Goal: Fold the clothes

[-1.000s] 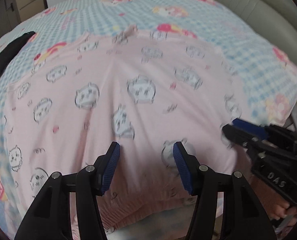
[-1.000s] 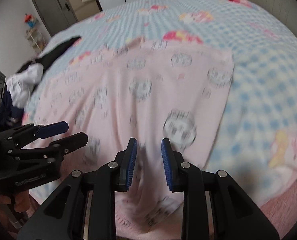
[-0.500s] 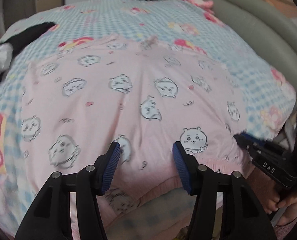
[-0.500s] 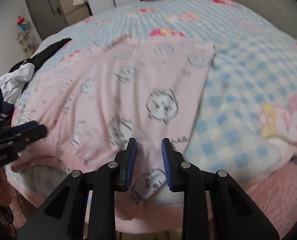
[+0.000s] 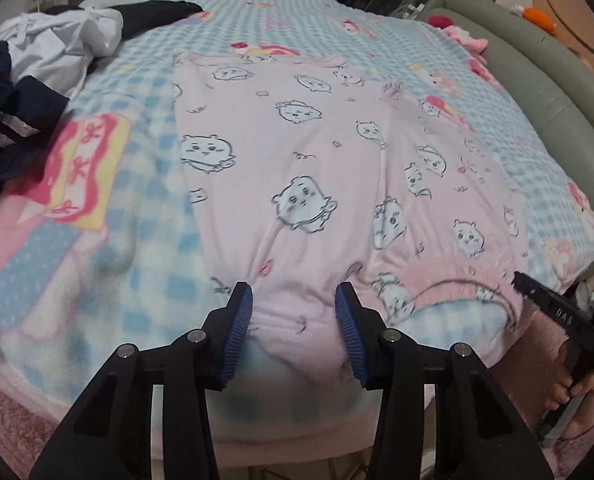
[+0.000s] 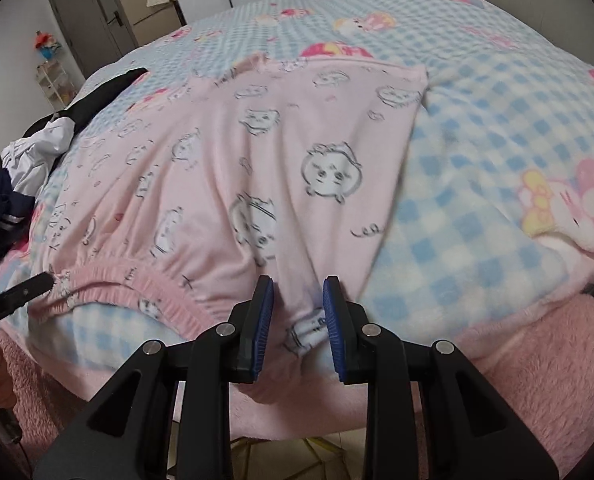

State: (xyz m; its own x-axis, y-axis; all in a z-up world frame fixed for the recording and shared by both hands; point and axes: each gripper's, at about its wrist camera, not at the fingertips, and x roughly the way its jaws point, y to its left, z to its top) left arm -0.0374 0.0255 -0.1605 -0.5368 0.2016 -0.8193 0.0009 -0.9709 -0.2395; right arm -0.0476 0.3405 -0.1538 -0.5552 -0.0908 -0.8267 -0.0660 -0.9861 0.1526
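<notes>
Pink pyjama trousers printed with cartoon faces lie flat on the blue checked blanket, with the elastic waistband at the near edge of the bed. My left gripper straddles the waistband's left corner. Its jaws are closing, with the cloth between them and a gap still showing. My right gripper is shut on the trousers at the waistband's right corner, and folds run up from its pads. Each gripper shows at the edge of the other's view: the right gripper and the left gripper.
A heap of dark and white clothes lies on the far left of the bed. A grey padded bed frame curves along the right. A fuzzy pink cover hangs over the near edge. A grey door stands behind.
My left gripper has slid left along the waistband to its left corner, and its jaws have narrowed. My right gripper kept its hold, and the trousers now lie nearer the bed's edge.
</notes>
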